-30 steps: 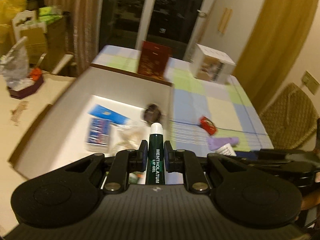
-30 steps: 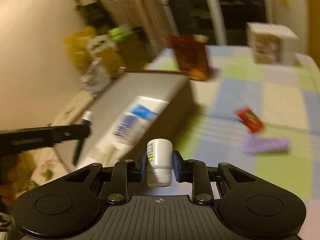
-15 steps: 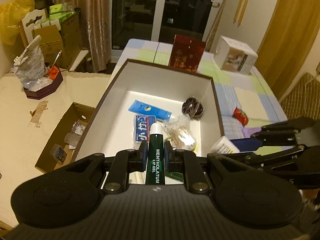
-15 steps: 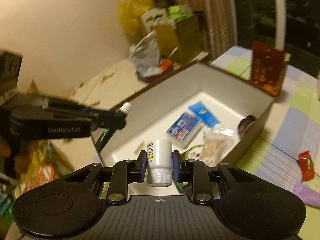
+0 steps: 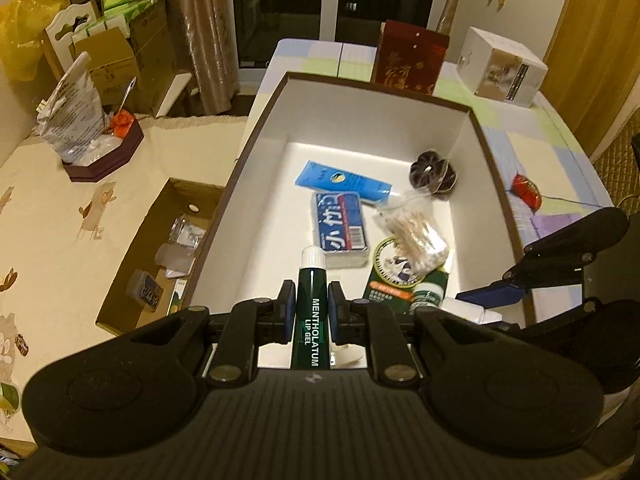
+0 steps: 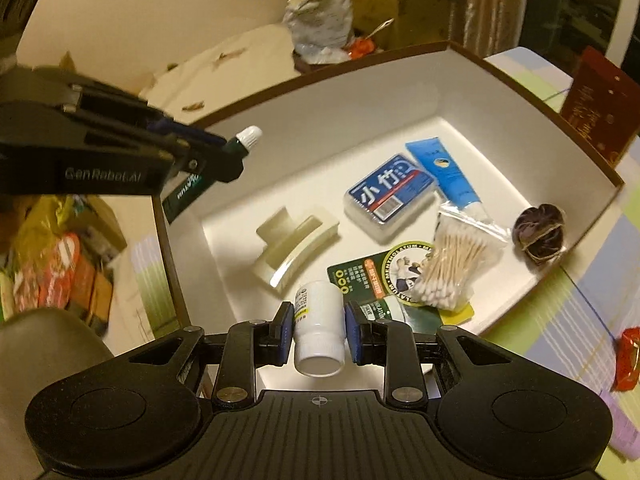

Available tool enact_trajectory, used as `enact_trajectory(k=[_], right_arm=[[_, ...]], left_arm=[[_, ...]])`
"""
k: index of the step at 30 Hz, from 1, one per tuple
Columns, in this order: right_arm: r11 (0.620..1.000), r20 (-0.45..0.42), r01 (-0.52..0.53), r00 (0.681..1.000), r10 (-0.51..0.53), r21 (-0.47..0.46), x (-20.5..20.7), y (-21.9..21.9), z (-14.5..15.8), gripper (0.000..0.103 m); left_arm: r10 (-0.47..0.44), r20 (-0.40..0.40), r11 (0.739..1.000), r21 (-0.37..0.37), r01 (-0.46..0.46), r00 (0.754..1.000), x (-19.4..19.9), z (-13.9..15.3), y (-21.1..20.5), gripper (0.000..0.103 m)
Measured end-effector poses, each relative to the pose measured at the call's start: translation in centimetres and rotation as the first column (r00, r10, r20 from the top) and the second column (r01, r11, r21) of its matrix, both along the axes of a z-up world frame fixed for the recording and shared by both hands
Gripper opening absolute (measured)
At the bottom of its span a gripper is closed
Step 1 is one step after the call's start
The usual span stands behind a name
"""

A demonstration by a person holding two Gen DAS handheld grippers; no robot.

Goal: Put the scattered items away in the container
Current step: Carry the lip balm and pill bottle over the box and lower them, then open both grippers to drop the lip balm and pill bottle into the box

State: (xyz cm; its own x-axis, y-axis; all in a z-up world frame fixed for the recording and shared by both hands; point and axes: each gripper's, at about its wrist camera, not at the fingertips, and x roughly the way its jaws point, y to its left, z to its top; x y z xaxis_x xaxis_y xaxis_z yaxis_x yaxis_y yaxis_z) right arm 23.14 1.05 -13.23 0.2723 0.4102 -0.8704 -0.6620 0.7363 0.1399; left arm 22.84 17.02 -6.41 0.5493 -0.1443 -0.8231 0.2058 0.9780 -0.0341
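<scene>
Left wrist view: left gripper [image 5: 311,312] poised above the near end of the box [image 5: 476,124], tilted down into it, pads clamped on a green lip gel tube [image 5: 312,300] held along the fingers, white cap forward. Right gripper [image 5: 492,300] reaching in over the box's right rim, close beside, not touching.

Right wrist view: right gripper [image 6: 319,330] hanging over the box's near corner, pads closed on a white bottle [image 6: 319,328], base toward the camera. Left gripper [image 6: 224,160] coming in across the box's left wall, tube cap sticking out past its tips.

Inside the box, mid-floor: blue pack [image 6: 390,194], blue tube [image 6: 448,174] beside it toward the far wall, cotton-swab bag [image 6: 456,260] lying on a green card [image 6: 384,276], hair clip [image 6: 296,244] toward the left wall, dark scrunchie [image 6: 540,234] against the right wall. Bare white floor along the left wall and across the far end; near right part crowded. Box walls tall, brown-edged, rim well above the contents.

Outside the box, on the checked cloth to its right: red wrapper [image 6: 628,356] and, nearer, a purple item [image 6: 620,428] at the frame edge. Red carton [image 5: 410,60] standing just behind the far wall.
</scene>
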Motion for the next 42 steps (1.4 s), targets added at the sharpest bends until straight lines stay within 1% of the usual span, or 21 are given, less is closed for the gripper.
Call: enact_trajectory(k=[2,5,20,21,22,23,25,30,36,38,40,42], right_arm=[[1.000,-0.010,-0.018,1.000,0.017,-0.025,0.0,0.3,-0.5,0.030],[0.998,0.001,-0.043,0.999,0.043,-0.043,-0.2,0.7,-0.6,0.030],[0.994,0.000,-0.084,0.996,0.085,-0.070,-0.1,1.3,-1.0,0.031],[0.993,0.002,-0.090,0.996,0.090,-0.071,-0.1,1.3,-1.0,0.049],[0.993,0.006,-0.093,0.996,0.093,-0.069,-0.2,1.3,-0.9,0.061],[0.993,0.024,-0.100,0.995,0.102,-0.059,-0.4,1.2,-0.7,0.081],[0.993,0.060,-0.106,0.992,0.108,-0.044,-0.7,1.2,-0.2,0.082],[0.995,0.067,-0.089,0.993,0.093,-0.052,-0.5,1.1,-0.1,0.082],[0.997,0.067,-0.059,0.996,0.062,-0.053,-0.2,0.4,-0.2,0.082],[0.997,0.066,-0.052,0.996,0.055,-0.051,-0.2,0.2,-0.1,0.082],[0.998,0.068,-0.047,0.996,0.050,-0.047,-0.2,0.1,0.0,0.082],[0.998,0.070,-0.041,0.997,0.044,-0.044,-0.2,-0.1,0.2,0.082]], left_arm=[[0.006,-0.008,1.000,0.001,-0.006,1.000,0.0,-0.3,0.2,0.013],[0.011,-0.011,1.000,-0.001,-0.011,1.000,0.0,-0.4,0.5,0.013],[0.016,-0.016,1.000,0.005,-0.016,1.000,0.6,-0.7,0.3,0.013],[0.016,-0.017,1.000,0.005,-0.016,1.000,0.6,-0.7,0.3,0.013],[0.016,-0.017,1.000,0.005,-0.016,1.000,0.7,-0.7,0.3,0.013],[0.016,-0.018,1.000,0.004,-0.015,1.000,0.7,-0.8,0.3,0.013],[0.015,-0.018,1.000,0.005,-0.015,1.000,0.7,-0.8,0.2,0.013],[0.017,-0.023,1.000,0.009,-0.017,1.000,0.9,-0.9,0.2,0.013],[0.035,-0.038,0.999,0.033,-0.034,0.999,1.2,-1.3,0.2,0.013],[0.038,-0.037,0.999,0.033,-0.037,0.999,1.2,-1.2,0.3,0.015],[0.041,-0.032,0.999,0.037,-0.040,0.999,1.2,-1.1,0.3,0.020],[0.044,-0.032,0.998,0.044,-0.042,0.999,1.2,-1.0,0.2,0.021]])
